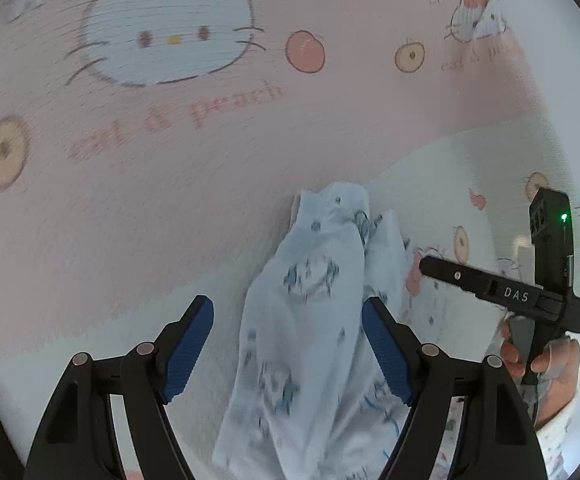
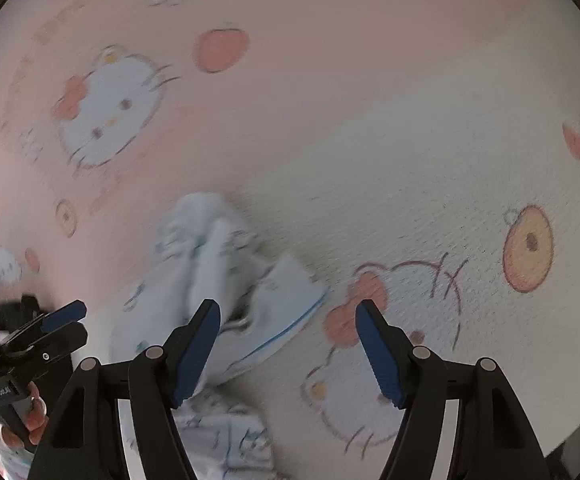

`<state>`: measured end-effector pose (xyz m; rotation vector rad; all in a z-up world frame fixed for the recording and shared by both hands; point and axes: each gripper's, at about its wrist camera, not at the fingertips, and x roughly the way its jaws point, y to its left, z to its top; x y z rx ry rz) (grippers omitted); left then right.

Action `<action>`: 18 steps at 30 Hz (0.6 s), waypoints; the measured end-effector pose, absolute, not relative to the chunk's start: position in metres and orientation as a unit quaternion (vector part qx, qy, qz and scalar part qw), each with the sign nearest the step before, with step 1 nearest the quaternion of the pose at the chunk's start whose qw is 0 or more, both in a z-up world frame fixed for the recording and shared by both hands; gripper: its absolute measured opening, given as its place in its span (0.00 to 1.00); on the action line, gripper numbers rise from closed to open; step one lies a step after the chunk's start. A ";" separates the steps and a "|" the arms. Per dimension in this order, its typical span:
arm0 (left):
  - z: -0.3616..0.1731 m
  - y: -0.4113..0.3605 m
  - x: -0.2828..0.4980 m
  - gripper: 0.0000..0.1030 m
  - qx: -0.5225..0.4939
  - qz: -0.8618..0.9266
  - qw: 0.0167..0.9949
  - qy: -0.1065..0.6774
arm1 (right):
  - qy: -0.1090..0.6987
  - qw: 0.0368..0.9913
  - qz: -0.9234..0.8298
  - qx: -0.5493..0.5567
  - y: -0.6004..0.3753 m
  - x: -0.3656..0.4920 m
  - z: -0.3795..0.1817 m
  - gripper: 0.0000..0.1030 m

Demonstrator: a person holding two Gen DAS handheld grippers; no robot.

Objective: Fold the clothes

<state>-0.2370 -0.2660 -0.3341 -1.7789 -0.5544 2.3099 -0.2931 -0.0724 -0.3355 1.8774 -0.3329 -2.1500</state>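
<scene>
The garment is a small piece of white clothing printed with scattered blue-grey figures. It lies crumpled and bunched on a pink and white cartoon-cat sheet, not flat, with soft folds running along its length. In the left wrist view a narrower end with a small round snap points away, near the border where the sheet's pink turns white. In the right wrist view one flap shows a thin blue edge, lifted slightly and spread to the side. Motion blur hides finer detail.
</scene>
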 end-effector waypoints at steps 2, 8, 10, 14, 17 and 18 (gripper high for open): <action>-0.342 -0.262 -0.251 0.73 -0.600 0.775 0.090 -0.179 | -0.152 0.131 -0.730 0.653 -0.065 -0.296 -0.351 0.68; -0.366 -0.253 -0.282 0.73 -0.599 0.773 0.103 -0.184 | -0.267 0.137 -0.708 0.639 -0.060 -0.295 -0.370 0.70; -0.370 -0.251 -0.285 0.73 -0.593 0.775 0.108 -0.188 | -0.278 0.155 -0.701 0.638 -0.068 -0.295 -0.372 0.70; -0.377 -0.246 -0.286 0.73 -0.588 0.778 0.125 -0.182 | -0.249 0.144 -0.716 0.636 -0.079 -0.291 -0.368 0.70; -0.383 -0.246 -0.282 0.62 -0.586 0.778 0.130 -0.183 | -0.223 0.130 -0.733 0.629 -0.089 -0.285 -0.362 0.68; -0.385 -0.246 -0.280 0.59 -0.586 0.779 0.132 -0.183 | -0.207 0.126 -0.745 0.621 -0.096 -0.283 -0.360 0.64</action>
